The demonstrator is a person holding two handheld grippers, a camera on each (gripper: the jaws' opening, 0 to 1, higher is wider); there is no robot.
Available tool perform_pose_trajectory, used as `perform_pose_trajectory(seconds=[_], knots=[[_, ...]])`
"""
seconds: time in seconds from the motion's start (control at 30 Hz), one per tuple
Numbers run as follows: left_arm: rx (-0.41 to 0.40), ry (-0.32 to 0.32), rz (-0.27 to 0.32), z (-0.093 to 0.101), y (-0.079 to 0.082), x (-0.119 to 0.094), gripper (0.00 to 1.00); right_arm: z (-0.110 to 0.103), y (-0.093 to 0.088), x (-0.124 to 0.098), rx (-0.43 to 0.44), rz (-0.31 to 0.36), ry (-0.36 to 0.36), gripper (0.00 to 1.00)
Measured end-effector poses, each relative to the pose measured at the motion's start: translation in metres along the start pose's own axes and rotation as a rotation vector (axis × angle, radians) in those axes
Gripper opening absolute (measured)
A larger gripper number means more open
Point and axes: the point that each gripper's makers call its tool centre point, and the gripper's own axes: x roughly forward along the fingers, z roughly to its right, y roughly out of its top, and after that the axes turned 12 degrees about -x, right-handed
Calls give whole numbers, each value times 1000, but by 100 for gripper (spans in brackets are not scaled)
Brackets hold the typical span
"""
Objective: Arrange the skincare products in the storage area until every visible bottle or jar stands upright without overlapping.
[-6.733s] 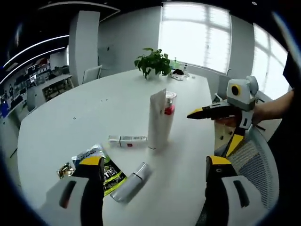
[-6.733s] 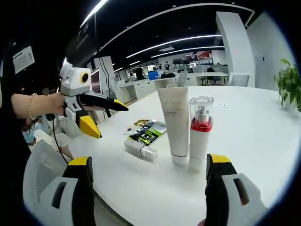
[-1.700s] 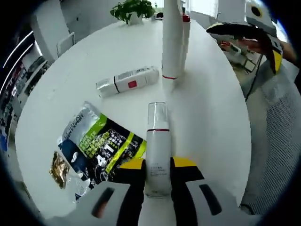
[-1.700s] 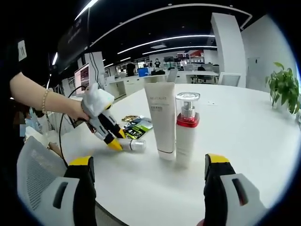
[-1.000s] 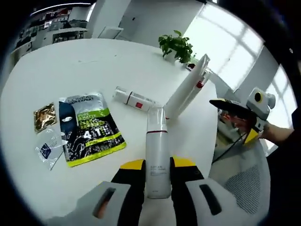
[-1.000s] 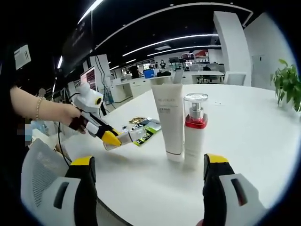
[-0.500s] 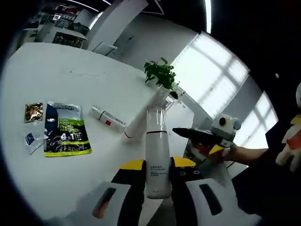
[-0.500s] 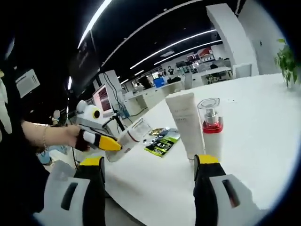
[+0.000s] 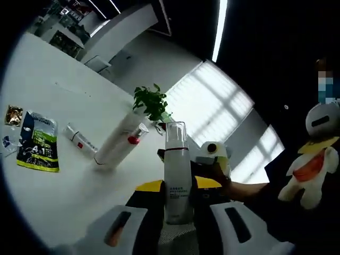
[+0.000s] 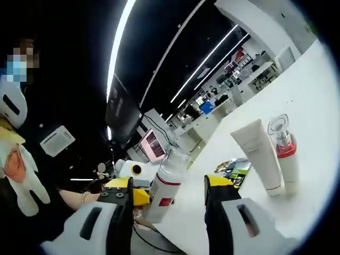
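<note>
Gripping a pump bottle (image 9: pixel 177 183) above the table (image 9: pixel 64 186), tube (image 9: pixel 118 139) nearby

You are working with a left gripper (image 9: pixel 178 187) showing grey jaws tipped in yellow. You are wearing black sleeves and a bracelet (image 10: pixel 84 198).

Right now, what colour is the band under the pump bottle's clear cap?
Red, on the standing pump bottle; clearest in the right gripper view.

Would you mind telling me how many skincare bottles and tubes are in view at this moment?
4. A white bottle is clamped in the left gripper; a tall white tube and a red-collared pump bottle stand together on the table; a small bottle lies flat beside them. Others may be hidden.
</note>
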Motion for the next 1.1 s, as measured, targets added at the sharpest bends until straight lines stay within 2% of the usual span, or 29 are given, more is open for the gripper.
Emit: perform_pose_trajectory(seconds=[0.17,0.4,0.63,0.73,0.8,0.83,0.9,1.1], knots=[[-24,-64,15,17,-2,3,23,-14,-1,7,30,0,46,47],[-20,-86,-4,26,-6,7,23,-33,0,9,77,-4,119,25],[-3,-94,6,32,-3,11,21,-31,6,4,117,11,79,23],[66,-26,8,24,1,12,18,-20,3,2,119,-34,1,22],[128,50,-17,16,0,13,20,-12,-2,2,128,-80,-52,22],[199,105,-49,11,-3,16,20,-9,-3,3,113,-95,-75,22],[259,174,-75,7,-5,20,20,-5,-6,5,77,-128,-122,22],[475,427,-100,-18,-4,22,21,4,-14,9,31,-208,-272,22]])
